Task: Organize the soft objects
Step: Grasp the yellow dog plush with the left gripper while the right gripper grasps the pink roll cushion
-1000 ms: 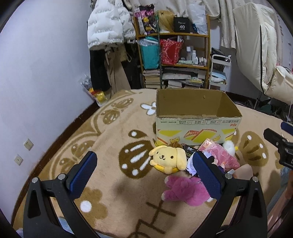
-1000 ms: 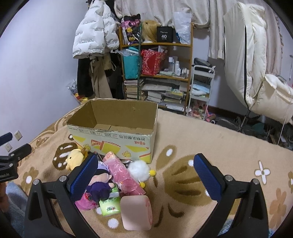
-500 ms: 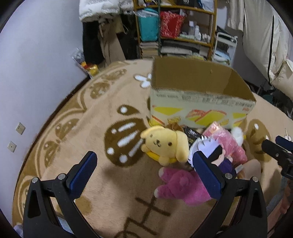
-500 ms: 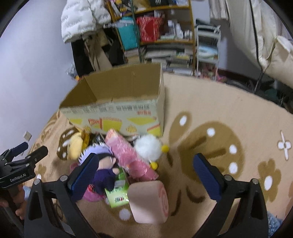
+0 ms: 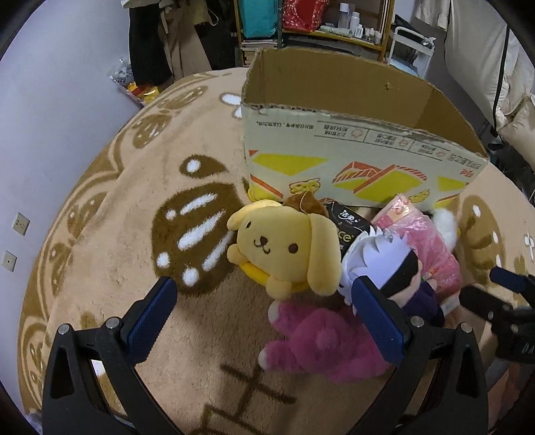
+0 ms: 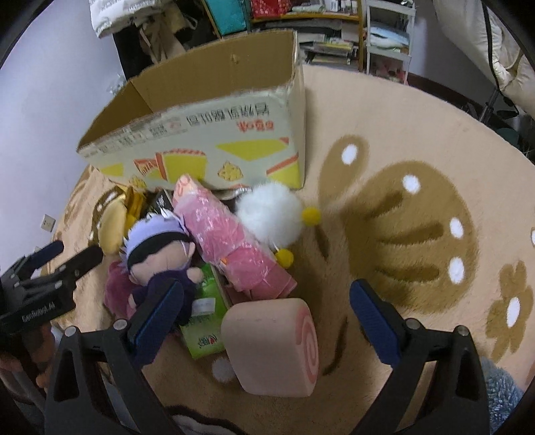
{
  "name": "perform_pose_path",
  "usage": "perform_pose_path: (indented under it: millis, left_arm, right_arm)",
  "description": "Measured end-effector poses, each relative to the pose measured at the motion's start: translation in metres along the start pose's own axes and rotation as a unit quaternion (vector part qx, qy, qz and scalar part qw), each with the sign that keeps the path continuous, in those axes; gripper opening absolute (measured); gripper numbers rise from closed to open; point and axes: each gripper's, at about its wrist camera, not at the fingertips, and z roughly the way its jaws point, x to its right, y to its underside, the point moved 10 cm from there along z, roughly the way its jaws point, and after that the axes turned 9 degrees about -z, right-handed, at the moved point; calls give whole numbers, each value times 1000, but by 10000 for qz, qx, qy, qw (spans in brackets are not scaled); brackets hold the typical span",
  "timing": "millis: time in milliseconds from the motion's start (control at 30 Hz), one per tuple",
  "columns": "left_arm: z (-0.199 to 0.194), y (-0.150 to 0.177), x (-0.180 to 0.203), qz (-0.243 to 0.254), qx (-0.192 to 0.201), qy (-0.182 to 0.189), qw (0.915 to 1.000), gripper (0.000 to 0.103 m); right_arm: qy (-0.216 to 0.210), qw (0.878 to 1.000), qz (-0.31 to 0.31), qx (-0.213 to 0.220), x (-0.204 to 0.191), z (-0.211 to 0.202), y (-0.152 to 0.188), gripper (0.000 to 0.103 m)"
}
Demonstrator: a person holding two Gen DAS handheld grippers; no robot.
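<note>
A pile of soft things lies on the rug in front of an open cardboard box [image 5: 351, 167]. It holds a yellow dog plush [image 5: 284, 247], a magenta plush [image 5: 321, 341], a white-haired doll [image 5: 388, 264], a pink wrapped pack [image 6: 230, 241], a white pompom toy [image 6: 271, 214], a green tissue pack [image 6: 204, 321] and a pink swirl-roll cushion [image 6: 271, 344]. My left gripper [image 5: 264, 321] is open, low over the rug just before the yellow dog. My right gripper [image 6: 264, 321] is open above the roll cushion.
The box [image 6: 200, 134] looks empty inside. A beige patterned rug [image 6: 418, 207] covers the floor. Shelves with books and bags [image 5: 317, 23] and hanging clothes stand behind the box. A wall [image 5: 50, 100] runs along the left.
Both grippers have moved forward and down toward the pile; the toys and box now look larger and closer. Both stay open and empty.
</note>
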Motion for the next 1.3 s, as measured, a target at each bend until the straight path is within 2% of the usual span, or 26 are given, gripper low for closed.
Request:
perform_pose_path:
  millis: [100,167,200,300,433,533,567,767,1033,1167,1300]
  left_arm:
    - [10,-1,-1,-24,-111,-11,9999,103]
    - [16,-2,-1,-36,-162,14,9999,103]
    - [17,-2,0,-32,-168,24,9998,103]
    - [25,-6,3,-5,-187,41,9998,103]
    - [35,-10,5,-61,-231,40,9997,103]
    - [44,-10,2,-237,-336,77,9991,101]
    - [47,-10,2,-309,-382,159,9987,96]
    - [56,-11,4,-418,-499,397,9971,83]
    - [56,-13,4,-491,-430,480,9967,72]
    - [47,-14,-1,-476,-135,252,9985,69]
    - [38,-14,-2,-568,-84,376,9976,69]
  right_arm:
    - [-32,9999,-7,-167,0,8,5,103]
    - [-67,9994,8,-329,0,13,11,98]
    - [-84,9992,24,-385,0,15,13,92]
    - [-150,9979,114,-615,4,23,21,89]
    - [-251,9960,154,-842,4,33,30,67]
    - [-285,9961,100,-826,4,36,30,59]
    - [-279,9962,72,-825,5,35,29,58]
    - [-327,9963,81,-789,0,41,26,53]
    - [-337,9968,79,-718,-2,40,17,49]
    - [-212,9985,43,-507,3,23,13,49]
    - [-191,9997,23,-176,0,6,5,49]
